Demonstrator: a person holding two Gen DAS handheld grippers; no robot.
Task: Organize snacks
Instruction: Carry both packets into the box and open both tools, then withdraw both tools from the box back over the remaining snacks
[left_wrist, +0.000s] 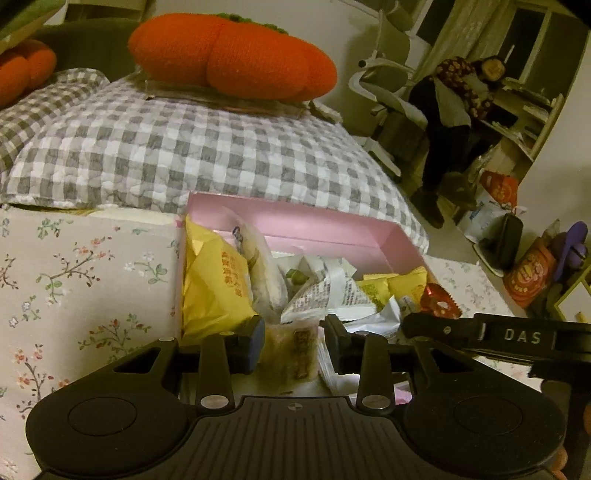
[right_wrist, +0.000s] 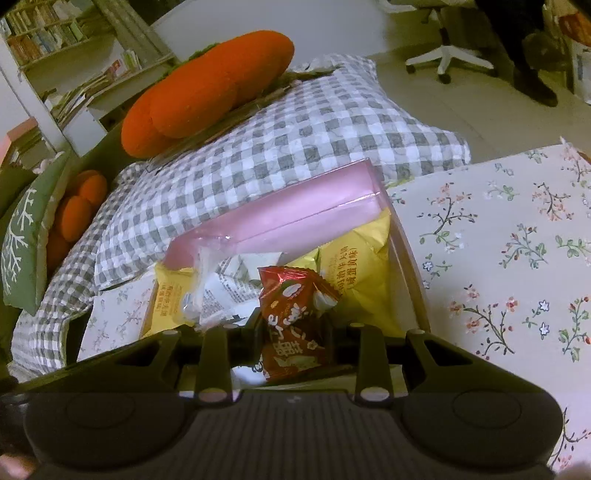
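Both grippers are pointing forward and downward into the pink box (left_wrist: 332, 225), which is sitting on a floral cloth (left_wrist: 85, 280) in front of a checked cushion (left_wrist: 192, 147). The left gripper (left_wrist: 293, 343) is hanging over the near edge of the box; its jaws are standing narrowly apart and are closing on a pale snack packet (left_wrist: 291, 350), whose sides are meeting both pads. The right gripper (right_wrist: 295, 339) is entering from the right in the left wrist view, where its black finger is lying just beside the red packet (right_wrist: 291, 317). In the right wrist view, the jaws are standing nearly closed and are gripping that red packet, which is standing upright between the pads above the other snacks. The box is holding a loose pile: a large yellow bag (left_wrist: 214, 291) leaning against the left wall, white printed packets (left_wrist: 328, 291) in the middle, and smaller yellow packets (left_wrist: 391, 288) toward the right wall. An orange plush (left_wrist: 232, 59) is resting on the cushion behind the box. A person (left_wrist: 454, 122) is sitting on a chair in the background.
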